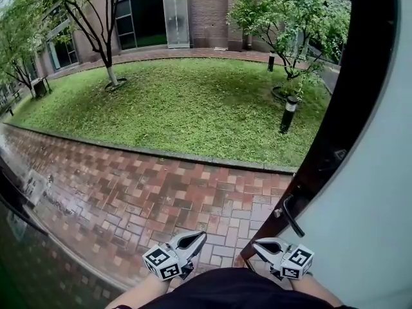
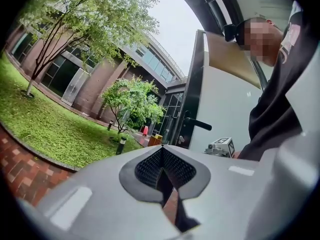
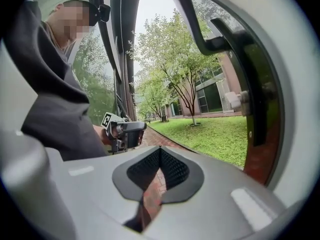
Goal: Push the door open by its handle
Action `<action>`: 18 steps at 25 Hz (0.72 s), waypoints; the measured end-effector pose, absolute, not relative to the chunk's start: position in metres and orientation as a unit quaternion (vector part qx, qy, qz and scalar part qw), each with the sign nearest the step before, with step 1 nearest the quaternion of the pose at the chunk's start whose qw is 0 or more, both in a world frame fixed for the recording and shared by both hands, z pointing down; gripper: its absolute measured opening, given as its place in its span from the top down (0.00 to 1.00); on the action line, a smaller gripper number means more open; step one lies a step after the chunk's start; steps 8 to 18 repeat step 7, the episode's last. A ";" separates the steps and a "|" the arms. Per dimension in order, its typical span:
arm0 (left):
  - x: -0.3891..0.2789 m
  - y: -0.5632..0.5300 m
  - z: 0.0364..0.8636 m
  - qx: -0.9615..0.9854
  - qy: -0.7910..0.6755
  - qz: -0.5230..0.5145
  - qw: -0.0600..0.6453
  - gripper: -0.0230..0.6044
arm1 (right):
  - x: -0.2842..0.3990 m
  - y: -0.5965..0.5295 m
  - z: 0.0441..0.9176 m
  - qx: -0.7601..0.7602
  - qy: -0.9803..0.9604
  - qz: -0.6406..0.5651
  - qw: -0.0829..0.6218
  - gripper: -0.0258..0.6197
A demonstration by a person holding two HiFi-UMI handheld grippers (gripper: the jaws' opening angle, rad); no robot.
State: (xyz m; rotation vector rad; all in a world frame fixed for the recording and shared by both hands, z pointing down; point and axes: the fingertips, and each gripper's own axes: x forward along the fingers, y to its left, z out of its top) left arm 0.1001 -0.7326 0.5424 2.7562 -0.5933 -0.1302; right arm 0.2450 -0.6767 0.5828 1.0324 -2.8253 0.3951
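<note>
My left gripper [image 1: 193, 239] and right gripper [image 1: 262, 244] hang low by my body, fingers closed together on nothing. The door [image 1: 367, 211] stands open at my right, its handle [image 1: 291, 216] just beyond the right gripper, untouched. Pushing looks mostly done; next I'd press that handle outward.

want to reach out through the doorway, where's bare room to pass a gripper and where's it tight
Free: the brick paving ahead, bordered by the lawn beyond and the door on the right; also the gap between left gripper and right gripper. Tight: by the right gripper, where the door handle juts out.
</note>
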 end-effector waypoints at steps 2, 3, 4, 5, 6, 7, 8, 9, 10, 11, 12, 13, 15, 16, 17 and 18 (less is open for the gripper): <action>0.099 -0.730 0.543 0.965 -0.206 -0.044 0.157 0.96 | 0.244 -0.675 0.584 0.340 -0.930 0.130 0.054 0.96; 0.098 -0.730 0.544 0.965 -0.206 -0.043 0.157 0.96 | 0.244 -0.674 0.585 0.339 -0.930 0.129 0.055 0.96; 0.098 -0.729 0.545 0.965 -0.206 -0.043 0.157 0.96 | 0.244 -0.673 0.586 0.339 -0.930 0.129 0.055 0.96; 0.099 -0.729 0.546 0.965 -0.206 -0.043 0.157 0.96 | 0.245 -0.673 0.587 0.338 -0.931 0.129 0.055 0.96; 0.099 -0.729 0.547 0.965 -0.206 -0.043 0.157 0.96 | 0.245 -0.672 0.589 0.337 -0.931 0.129 0.055 0.96; 0.100 -0.729 0.548 0.965 -0.206 -0.043 0.157 0.96 | 0.246 -0.672 0.590 0.337 -0.931 0.128 0.055 0.96; 0.100 -0.729 0.548 0.965 -0.206 -0.043 0.157 0.96 | 0.246 -0.672 0.590 0.337 -0.931 0.128 0.055 0.96; 0.100 -0.729 0.548 0.965 -0.206 -0.043 0.157 0.96 | 0.246 -0.672 0.590 0.337 -0.931 0.128 0.055 0.96; 0.100 -0.729 0.548 0.965 -0.206 -0.043 0.157 0.96 | 0.246 -0.672 0.590 0.337 -0.931 0.128 0.055 0.96; 0.100 -0.729 0.548 0.965 -0.206 -0.043 0.157 0.96 | 0.246 -0.672 0.590 0.337 -0.931 0.128 0.055 0.96; 0.100 -0.729 0.548 0.965 -0.206 -0.043 0.157 0.96 | 0.246 -0.672 0.590 0.337 -0.931 0.128 0.055 0.96; 0.100 -0.729 0.548 0.965 -0.206 -0.043 0.157 0.96 | 0.246 -0.672 0.590 0.337 -0.931 0.128 0.055 0.96; 0.100 -0.729 0.548 0.965 -0.206 -0.043 0.157 0.96 | 0.246 -0.672 0.590 0.337 -0.931 0.128 0.055 0.96; 0.100 -0.729 0.548 0.965 -0.206 -0.043 0.157 0.96 | 0.246 -0.672 0.590 0.337 -0.931 0.128 0.055 0.96; 0.100 -0.729 0.548 0.965 -0.206 -0.043 0.157 0.96 | 0.246 -0.672 0.590 0.337 -0.931 0.128 0.055 0.96; 0.100 -0.729 0.548 0.965 -0.206 -0.043 0.157 0.96 | 0.246 -0.672 0.590 0.337 -0.931 0.128 0.055 0.96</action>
